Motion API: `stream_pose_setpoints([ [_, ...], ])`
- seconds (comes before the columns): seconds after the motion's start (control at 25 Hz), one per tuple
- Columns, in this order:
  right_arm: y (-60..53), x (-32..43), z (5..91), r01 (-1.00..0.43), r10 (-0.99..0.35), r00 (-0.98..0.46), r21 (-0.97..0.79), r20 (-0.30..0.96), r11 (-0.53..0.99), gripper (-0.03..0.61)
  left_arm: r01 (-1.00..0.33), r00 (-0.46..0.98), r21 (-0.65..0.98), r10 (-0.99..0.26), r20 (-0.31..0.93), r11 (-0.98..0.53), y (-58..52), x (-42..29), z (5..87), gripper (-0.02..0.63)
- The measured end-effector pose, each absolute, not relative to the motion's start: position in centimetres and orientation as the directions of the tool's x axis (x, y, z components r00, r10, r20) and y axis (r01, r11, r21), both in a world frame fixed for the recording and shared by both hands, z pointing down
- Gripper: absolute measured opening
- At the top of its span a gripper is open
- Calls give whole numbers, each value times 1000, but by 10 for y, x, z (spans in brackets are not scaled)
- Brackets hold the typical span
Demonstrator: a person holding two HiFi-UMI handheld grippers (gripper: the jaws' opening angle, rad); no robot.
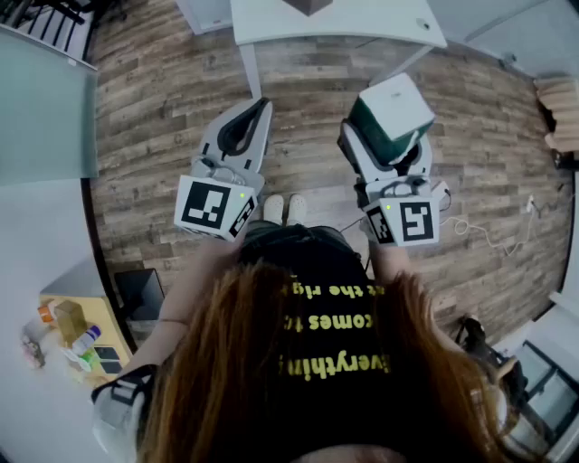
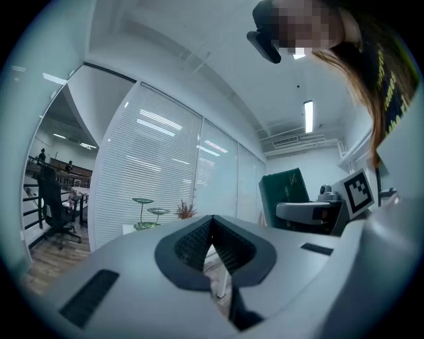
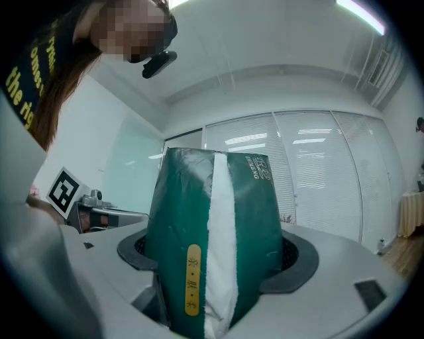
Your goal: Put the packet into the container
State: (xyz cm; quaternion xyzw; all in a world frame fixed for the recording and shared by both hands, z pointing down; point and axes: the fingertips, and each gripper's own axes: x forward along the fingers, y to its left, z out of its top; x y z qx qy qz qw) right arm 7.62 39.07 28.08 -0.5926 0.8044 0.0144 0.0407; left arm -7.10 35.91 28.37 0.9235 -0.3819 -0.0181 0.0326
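Note:
A green and white packet (image 1: 393, 115) stands upright between the jaws of my right gripper (image 1: 387, 145), which is shut on it. The right gripper view looks up along the packet (image 3: 215, 245): a white tissue strip runs down its middle beside a yellow label, and both pads press on its sides. My left gripper (image 1: 242, 128) is held beside it, shut with nothing between its dark pads (image 2: 222, 245). In the left gripper view the packet (image 2: 285, 193) shows at the right. Both grippers point up, over a wooden floor. No container shows in any view.
A white table (image 1: 335, 23) stands ahead on the wooden floor (image 1: 163, 108). The person's dark shirt and hair fill the bottom of the head view. A low yellow stand (image 1: 77, 335) with small bottles is at the lower left. A cable (image 1: 488, 237) trails over the floor at the right.

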Motion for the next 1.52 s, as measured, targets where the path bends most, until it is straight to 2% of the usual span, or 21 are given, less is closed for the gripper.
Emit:
stream_pose_setpoints([
  [0.52,386,79,274,-947,-946,-309,-55,-101,315,410,-716,696,74,-718,0,-694,355,-71,281,2],
  [1.08,382,131,283,-943,-944,-316,-72,-96,324,410,-793,607,66,-795,6,-605,344,-68,292,0],
  [1.52,347,146,292,-934,-938,-335,-99,-84,342,410,-805,593,50,-805,15,-592,313,-55,295,2],
])
